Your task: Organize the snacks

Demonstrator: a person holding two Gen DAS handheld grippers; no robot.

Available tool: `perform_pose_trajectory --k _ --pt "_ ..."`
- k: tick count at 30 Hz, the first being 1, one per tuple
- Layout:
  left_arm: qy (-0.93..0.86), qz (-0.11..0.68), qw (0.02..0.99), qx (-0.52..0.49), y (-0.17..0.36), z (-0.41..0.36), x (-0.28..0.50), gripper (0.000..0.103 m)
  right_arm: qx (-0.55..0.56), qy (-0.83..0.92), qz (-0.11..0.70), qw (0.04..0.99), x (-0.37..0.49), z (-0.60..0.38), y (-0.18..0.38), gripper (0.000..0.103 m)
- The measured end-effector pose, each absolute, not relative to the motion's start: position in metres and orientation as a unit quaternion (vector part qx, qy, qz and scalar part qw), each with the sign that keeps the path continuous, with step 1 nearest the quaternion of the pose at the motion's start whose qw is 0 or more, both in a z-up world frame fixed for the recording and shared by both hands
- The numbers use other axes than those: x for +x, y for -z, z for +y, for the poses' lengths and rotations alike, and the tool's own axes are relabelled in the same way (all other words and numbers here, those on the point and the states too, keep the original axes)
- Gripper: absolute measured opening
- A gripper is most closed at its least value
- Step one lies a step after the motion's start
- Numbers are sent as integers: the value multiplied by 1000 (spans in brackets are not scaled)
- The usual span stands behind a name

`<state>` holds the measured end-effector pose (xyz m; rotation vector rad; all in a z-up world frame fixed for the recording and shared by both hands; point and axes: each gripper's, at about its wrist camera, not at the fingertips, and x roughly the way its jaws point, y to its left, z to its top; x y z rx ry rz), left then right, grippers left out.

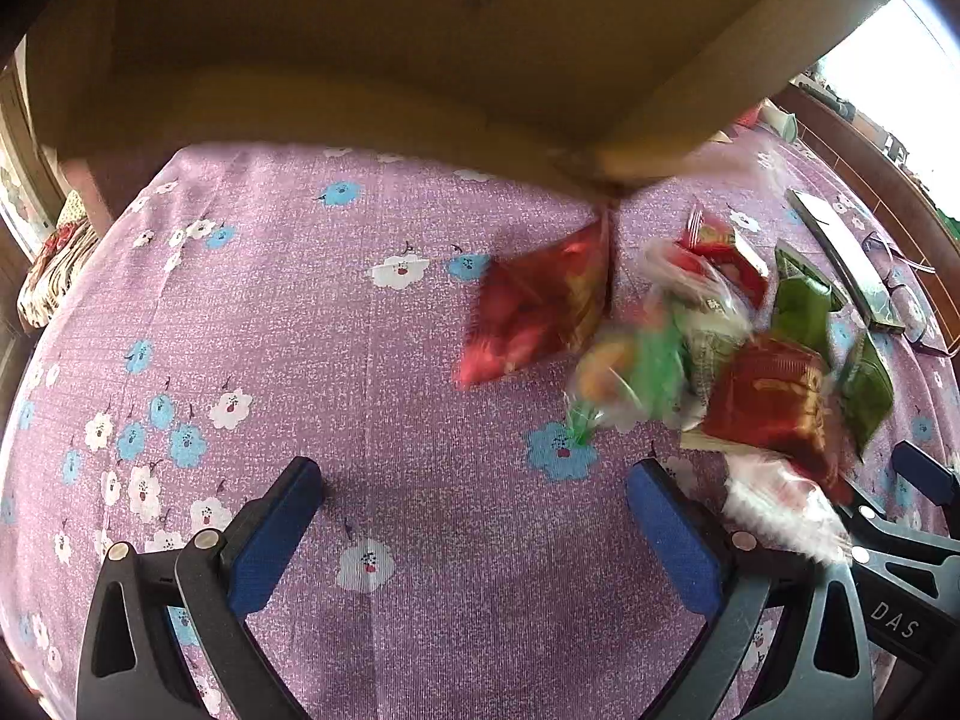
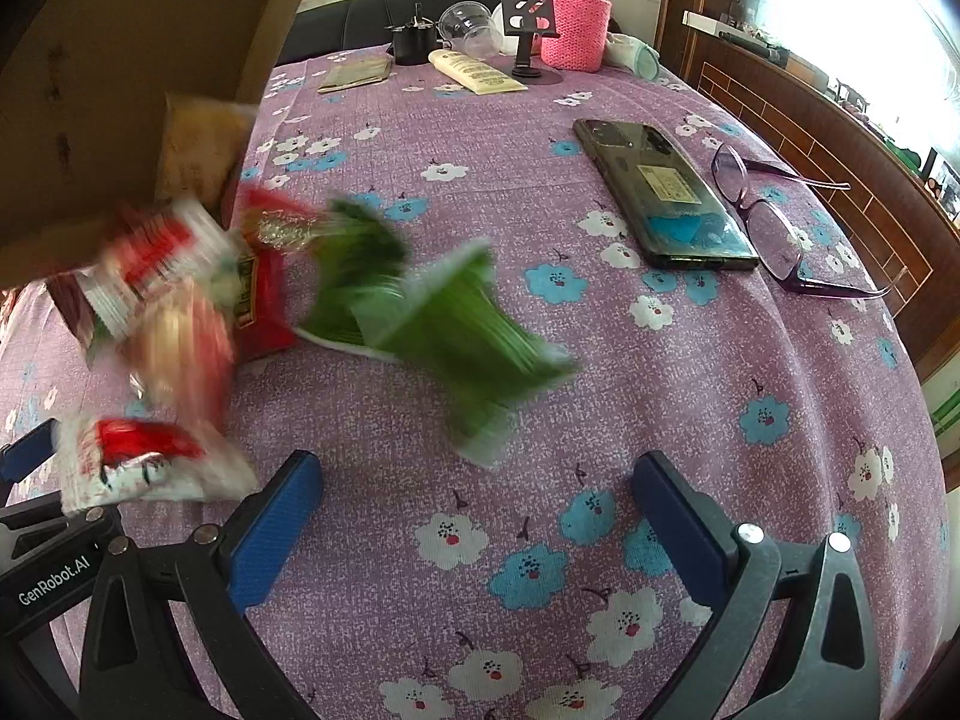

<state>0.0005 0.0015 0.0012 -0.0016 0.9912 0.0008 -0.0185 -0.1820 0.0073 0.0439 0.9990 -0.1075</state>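
Your left gripper (image 1: 474, 504) and right gripper (image 2: 477, 495) hang spread wide and empty over the cloth (image 2: 600, 420). Just beyond, blurred snack packets (image 2: 432, 318) lie heaped beside the cardboard box (image 1: 360, 48). Farther off lie a phone (image 2: 660, 192) and glasses (image 2: 774, 222).

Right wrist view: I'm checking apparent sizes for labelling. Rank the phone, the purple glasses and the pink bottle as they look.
1. phone
2. purple glasses, close to it
3. pink bottle, farther away, so unsure
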Motion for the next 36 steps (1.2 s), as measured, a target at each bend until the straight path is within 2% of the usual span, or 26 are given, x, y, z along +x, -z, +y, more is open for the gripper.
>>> perform_pose_trajectory --k 36 --pt "0 476 880 -1 0 0 1 103 21 52 478 876 -19 -181 -7 103"
